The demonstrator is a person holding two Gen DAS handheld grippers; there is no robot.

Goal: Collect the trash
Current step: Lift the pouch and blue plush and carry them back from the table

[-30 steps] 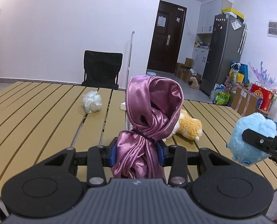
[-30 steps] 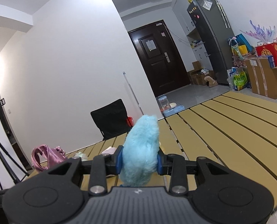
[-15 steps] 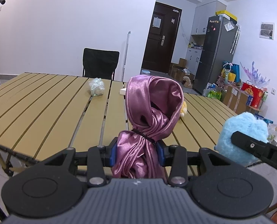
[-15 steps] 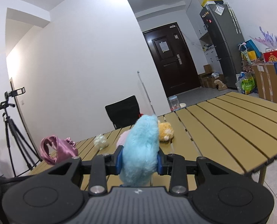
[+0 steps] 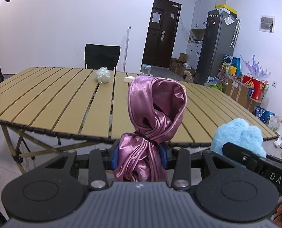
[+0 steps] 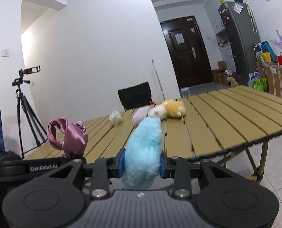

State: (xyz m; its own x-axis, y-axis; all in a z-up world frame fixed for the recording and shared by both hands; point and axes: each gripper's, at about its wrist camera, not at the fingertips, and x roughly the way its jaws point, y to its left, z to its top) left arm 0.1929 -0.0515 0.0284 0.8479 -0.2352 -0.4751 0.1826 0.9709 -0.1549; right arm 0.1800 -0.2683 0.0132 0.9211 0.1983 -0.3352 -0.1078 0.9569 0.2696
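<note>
My left gripper (image 5: 139, 156) is shut on a pink satin cloth bundle (image 5: 154, 117) tied with a black band, held just off the near edge of the slatted wooden table (image 5: 65, 104). My right gripper (image 6: 142, 163) is shut on a fluffy light-blue plush (image 6: 143, 148), also off the table's near edge. The bundle shows at left in the right wrist view (image 6: 68, 138), and the blue plush at right in the left wrist view (image 5: 239, 136). A crumpled clear plastic ball (image 5: 102, 75) and a small white piece (image 5: 129, 79) lie far on the table.
An orange plush (image 6: 174, 108) and a pale purple plush (image 6: 140, 115) lie on the table's far side. A black chair (image 5: 102, 58) stands behind it. A tripod (image 6: 25, 110) stands at left. A fridge (image 5: 216, 43), boxes and bags line the right wall.
Both grippers have drawn back from over the table to beyond its near edge, still holding the cloth bundle and the blue plush. The table items have not moved.
</note>
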